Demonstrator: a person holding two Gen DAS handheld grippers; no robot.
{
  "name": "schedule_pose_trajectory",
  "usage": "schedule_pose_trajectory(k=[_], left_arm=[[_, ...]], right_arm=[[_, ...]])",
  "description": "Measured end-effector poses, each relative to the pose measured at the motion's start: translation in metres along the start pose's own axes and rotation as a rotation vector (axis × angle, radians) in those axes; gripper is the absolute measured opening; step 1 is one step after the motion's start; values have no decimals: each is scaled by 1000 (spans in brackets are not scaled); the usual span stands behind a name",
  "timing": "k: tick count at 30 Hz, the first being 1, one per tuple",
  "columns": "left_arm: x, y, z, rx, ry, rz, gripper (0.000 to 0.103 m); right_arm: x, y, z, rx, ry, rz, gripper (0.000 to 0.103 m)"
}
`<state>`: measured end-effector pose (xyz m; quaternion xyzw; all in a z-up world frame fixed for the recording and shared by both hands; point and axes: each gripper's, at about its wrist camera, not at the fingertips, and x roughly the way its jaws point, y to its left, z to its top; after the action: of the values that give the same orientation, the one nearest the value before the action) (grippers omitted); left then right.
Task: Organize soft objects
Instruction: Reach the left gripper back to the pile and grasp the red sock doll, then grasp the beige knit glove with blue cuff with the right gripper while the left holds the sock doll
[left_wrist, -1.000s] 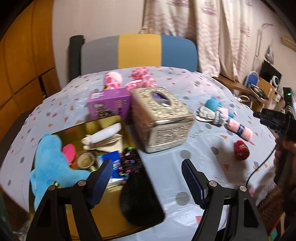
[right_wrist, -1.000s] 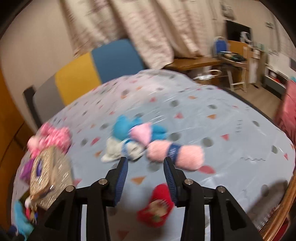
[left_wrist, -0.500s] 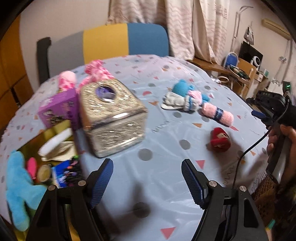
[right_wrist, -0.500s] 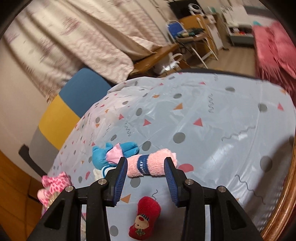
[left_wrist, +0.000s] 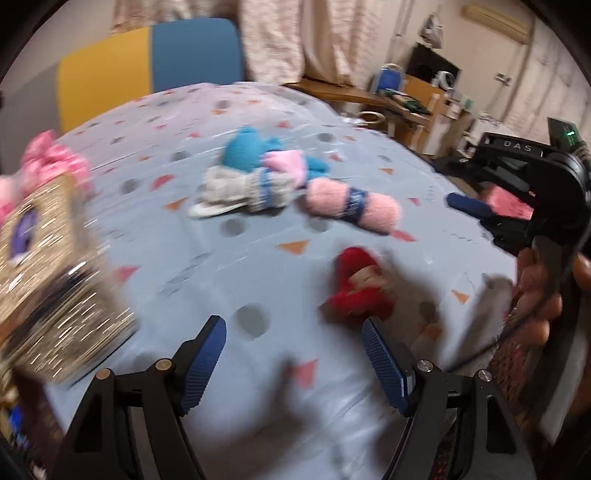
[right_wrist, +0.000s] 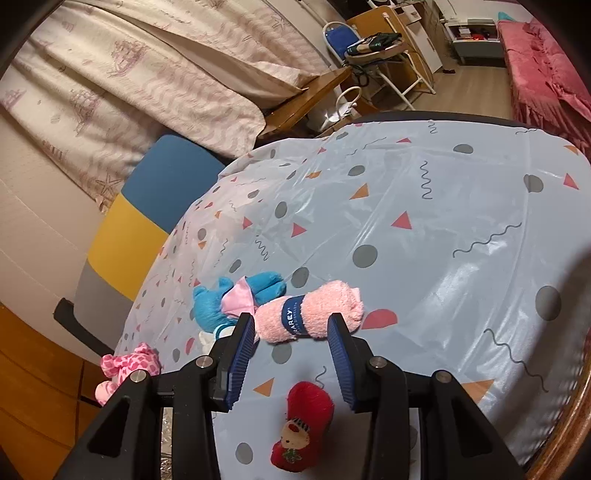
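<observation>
Soft things lie on the patterned tablecloth (right_wrist: 443, 221): a pink rolled towel (right_wrist: 310, 310) (left_wrist: 351, 205), a blue plush (right_wrist: 221, 299) (left_wrist: 258, 151), a grey-white knitted piece (left_wrist: 240, 188) and a small red stocking toy (right_wrist: 303, 424) (left_wrist: 360, 284). My right gripper (right_wrist: 291, 350) hovers open and empty. The towel lies just beyond its tips and the red stocking below them. My left gripper (left_wrist: 295, 354) is open wide over bare cloth, with the red stocking just ahead of its right finger. The left wrist view is blurred.
A gold tissue box (left_wrist: 48, 280) stands at the left with a pink spotted plush (right_wrist: 129, 365) (left_wrist: 51, 162) behind it. A hand (left_wrist: 535, 291) holds the right gripper at the table's right edge. A colour-block chair (right_wrist: 147, 229) stands at the far side.
The left wrist view has swung right: the tray and tissue box slid off to the left and the soft toys came to the middle. The right gripper rolled, then held still over the towel.
</observation>
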<state>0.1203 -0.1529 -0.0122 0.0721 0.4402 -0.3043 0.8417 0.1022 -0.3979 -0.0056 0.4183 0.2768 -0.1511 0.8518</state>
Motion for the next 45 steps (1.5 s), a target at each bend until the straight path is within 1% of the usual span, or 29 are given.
schedule_pose_trajectory(k=[4,7,10,11,12,13,14,15,16,18,19,22,23,26,29,31,33,36,40,45], left_arm=[[23,-20,21,37,3,-76,76],[45,-38,32,81,19,-103,76],[66,-50,39,101,48,-126,76],[73,-54,40,105,59,-130,72],[80,-57,40,108,69,-128,65],[89,-60,40,110,88,-119,40],[96,-60,39,113,107,-105,32],[105,-60,37,112,135,-81,31],[108,-60,35,102,137,-67,29],[103,-54,30,74,109,-81,29],[100,-52,27,67,104,-71,28],[85,-36,15,21,80,-14,28],[78,-28,9,-4,70,16,29],[59,0,-13,-72,29,95,35],[41,29,-38,-129,-10,133,35],[32,39,-51,-133,-34,162,35],[27,44,-61,-131,-56,156,35],[30,37,-65,-86,-77,172,35],[34,36,-67,-72,-101,172,36],[33,36,-70,-66,-116,171,36]], right_arm=[[0,-1,-1,7,8,19,41],[1,-3,-1,19,14,23,41],[3,-3,-1,23,29,32,41],[4,-3,-1,22,34,32,41],[5,-2,-1,18,39,36,41],[6,-2,-2,14,43,36,41],[7,-1,-2,12,47,36,41],[7,-1,-2,11,50,37,41],[9,-1,-3,11,57,37,41],[11,-1,-3,10,66,35,41],[11,-1,-3,11,67,35,41],[12,-1,-4,5,70,29,41],[13,-1,-4,5,75,30,41],[18,1,-6,0,103,32,41],[23,3,-9,-6,136,33,41],[23,4,-10,-14,136,26,41],[23,3,-10,-10,133,21,41],[23,0,-10,12,133,10,41],[27,-2,-10,20,147,-3,41],[34,6,-15,-29,177,-34,41]])
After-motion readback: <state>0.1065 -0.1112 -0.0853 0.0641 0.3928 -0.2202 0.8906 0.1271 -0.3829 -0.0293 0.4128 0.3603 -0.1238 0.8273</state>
